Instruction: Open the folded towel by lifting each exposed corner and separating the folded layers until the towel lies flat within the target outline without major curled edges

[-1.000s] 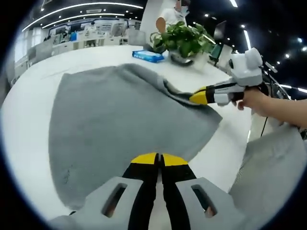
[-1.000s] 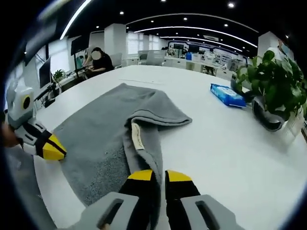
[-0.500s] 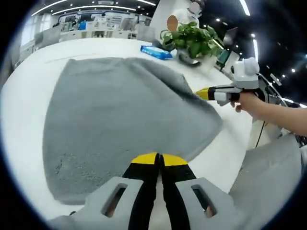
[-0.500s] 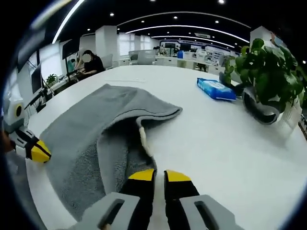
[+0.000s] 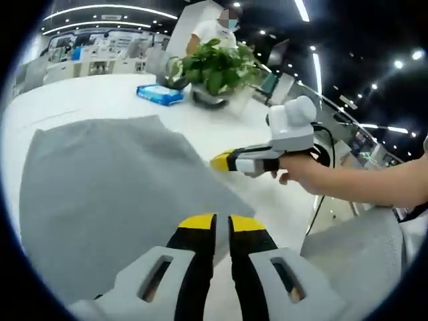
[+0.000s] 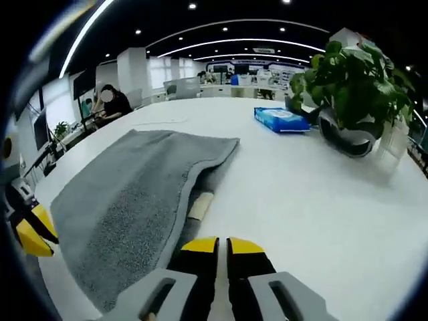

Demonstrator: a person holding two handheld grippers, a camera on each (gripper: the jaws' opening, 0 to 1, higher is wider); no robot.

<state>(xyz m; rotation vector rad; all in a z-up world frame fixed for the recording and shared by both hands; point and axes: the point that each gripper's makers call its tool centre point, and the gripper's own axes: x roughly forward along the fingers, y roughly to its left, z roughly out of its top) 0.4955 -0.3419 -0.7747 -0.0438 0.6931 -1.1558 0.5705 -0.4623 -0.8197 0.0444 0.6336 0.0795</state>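
Left tool (image 5: 221, 224) first: its two yellow-tipped jaws sit close together with just a narrow slit between them and nothing caught there, poised right at the near edge of the grey towel (image 5: 107, 187). Over to the right tool (image 6: 223, 246): same story, two jaws nearly closed, a thin gap, nothing in them, hanging above bare white bench (image 6: 321, 194) just beside the towel's near edge. In the left gripper view the right tool comes in from the right, a hand (image 5: 301, 175) wrapped round it, its yellow tip just off the towel's right-hand edge and clear of the cloth. In the right gripper view the left tool's yellow tip peeks in at the left border, by the towel's near corner. One towel on the bench, spread wide and mostly flat; along its right-hand edge in the right gripper view the top layer lifts a little, showing a second layer underneath and one small beige label (image 6: 200, 204) poking out. I can't make out any outline on the bench from here. Further back: one blue packet (image 6: 281, 120) lying flat, one leafy green plant (image 6: 348, 73) in a dark round pot, well apart from the towel. One person sits at a far desk (image 6: 110, 103), another stands behind the plant (image 5: 215, 30).
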